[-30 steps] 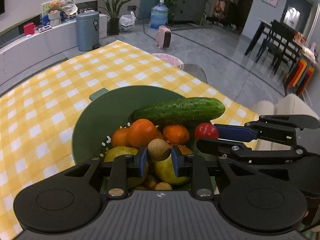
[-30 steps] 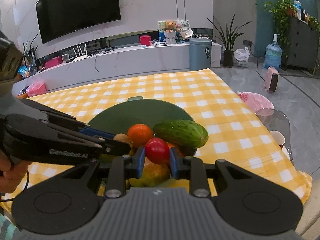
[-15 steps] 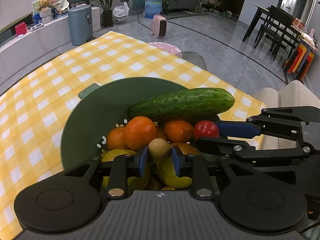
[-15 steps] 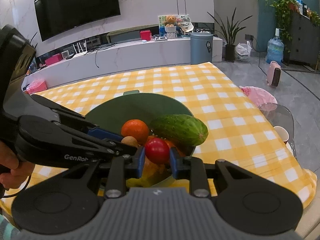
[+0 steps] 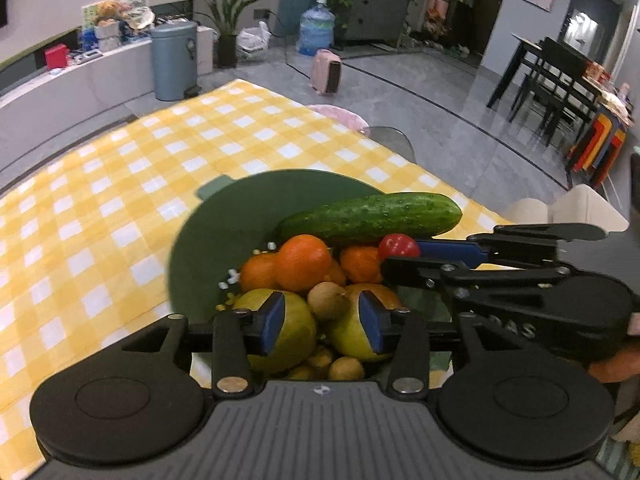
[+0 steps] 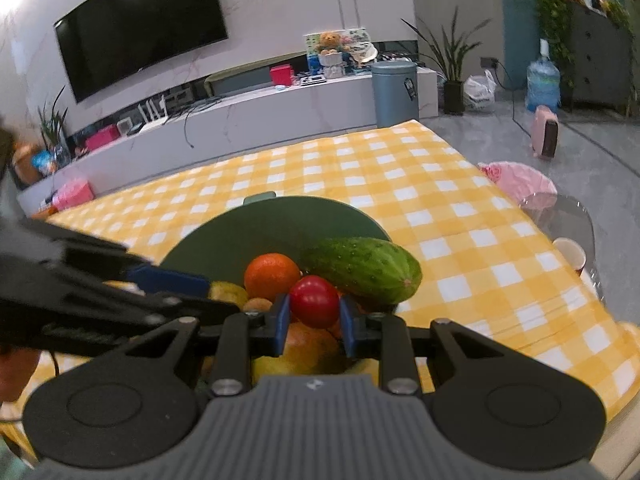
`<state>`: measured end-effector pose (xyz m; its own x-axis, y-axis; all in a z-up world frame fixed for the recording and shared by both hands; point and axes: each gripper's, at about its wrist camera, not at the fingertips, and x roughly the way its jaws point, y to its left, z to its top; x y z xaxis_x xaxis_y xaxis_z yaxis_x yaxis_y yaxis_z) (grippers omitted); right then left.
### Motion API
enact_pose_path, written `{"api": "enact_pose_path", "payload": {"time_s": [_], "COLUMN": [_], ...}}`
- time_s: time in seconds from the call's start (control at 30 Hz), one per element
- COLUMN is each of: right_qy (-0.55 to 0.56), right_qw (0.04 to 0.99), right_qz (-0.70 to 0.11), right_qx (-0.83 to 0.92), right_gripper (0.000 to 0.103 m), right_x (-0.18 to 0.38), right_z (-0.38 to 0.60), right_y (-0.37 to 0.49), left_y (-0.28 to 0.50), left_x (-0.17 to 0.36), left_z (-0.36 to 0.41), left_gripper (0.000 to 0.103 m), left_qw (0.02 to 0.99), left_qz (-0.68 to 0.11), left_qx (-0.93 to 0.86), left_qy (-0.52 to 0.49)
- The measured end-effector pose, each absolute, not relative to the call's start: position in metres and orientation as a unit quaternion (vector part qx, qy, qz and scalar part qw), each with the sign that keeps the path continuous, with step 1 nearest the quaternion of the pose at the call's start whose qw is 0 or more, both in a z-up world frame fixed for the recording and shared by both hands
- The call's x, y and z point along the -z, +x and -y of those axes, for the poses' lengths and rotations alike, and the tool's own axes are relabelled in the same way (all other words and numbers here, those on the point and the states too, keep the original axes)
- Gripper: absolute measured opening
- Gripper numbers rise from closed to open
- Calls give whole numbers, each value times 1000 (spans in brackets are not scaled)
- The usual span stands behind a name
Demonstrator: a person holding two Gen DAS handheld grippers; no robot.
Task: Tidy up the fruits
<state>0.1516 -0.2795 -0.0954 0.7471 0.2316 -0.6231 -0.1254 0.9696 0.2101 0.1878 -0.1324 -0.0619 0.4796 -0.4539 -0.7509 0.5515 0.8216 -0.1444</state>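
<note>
Left gripper (image 5: 322, 320): jaws opening, pads clear of the small brown fruit (image 5: 329, 300) that sits between them on top of the pile, so nothing is held. Right gripper (image 6: 314, 320): clamped tight on the red tomato (image 6: 315, 306), held just above the pile.

All produce sits in the green bowl (image 5: 224, 236) on the yellow check cloth (image 5: 100, 208): 1 cucumber (image 5: 372, 216) across the far rim, oranges (image 5: 302, 262) mid-pile, 2 yellow-green fruits (image 5: 292, 332) underneath, more small brown ones at the bottom.

Step in hand, as I read it: left is releasing the brown fruit onto the heap, right is next to place the tomato.

To do it well:
- Let the left jaws open fully before pulling back, so a pad doesn't drag the brown fruit off its perch; it rests on rounded fruit and may roll.
- Withdraw left up and away from the right gripper, which is close alongside.
- Set the tomato low into a gap, not on the cucumber; release gently.
- Keep the squeeze on the tomato light, since it's likely soft.
</note>
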Motion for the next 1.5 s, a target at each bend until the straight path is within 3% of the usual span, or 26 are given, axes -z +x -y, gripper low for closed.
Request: {"api": "enact_pose_path", "payload": {"time_s": [0.8, 0.9, 1.03, 1.17, 1.33, 1.5], "right_qy": [101, 102, 102, 93, 80, 77], "right_qw": [920, 922, 923, 932, 949, 964], "right_qz": [-373, -369, -364, -342, -289, -234], "right_qx": [-59, -59, -65, -80, -92, -101], "right_gripper": [26, 37, 38, 48, 62, 81], "right_x": [115, 110, 96, 69, 19, -29], "right_z": [264, 266, 265, 262, 264, 268], "right_y": [180, 177, 170, 153, 125, 86], "left_y": [181, 177, 167, 150, 126, 91], "left_x": [53, 47, 34, 10, -27, -64], "left_z": [101, 98, 93, 86, 75, 63], "left_gripper": [51, 52, 53, 58, 67, 89], "left_qw": [871, 874, 880, 894, 919, 953], "left_qz": [-429, -427, -417, -390, -339, -268], "left_qx": [236, 229, 224, 216, 196, 141], "left_qy": [36, 33, 33, 40, 37, 33]}}
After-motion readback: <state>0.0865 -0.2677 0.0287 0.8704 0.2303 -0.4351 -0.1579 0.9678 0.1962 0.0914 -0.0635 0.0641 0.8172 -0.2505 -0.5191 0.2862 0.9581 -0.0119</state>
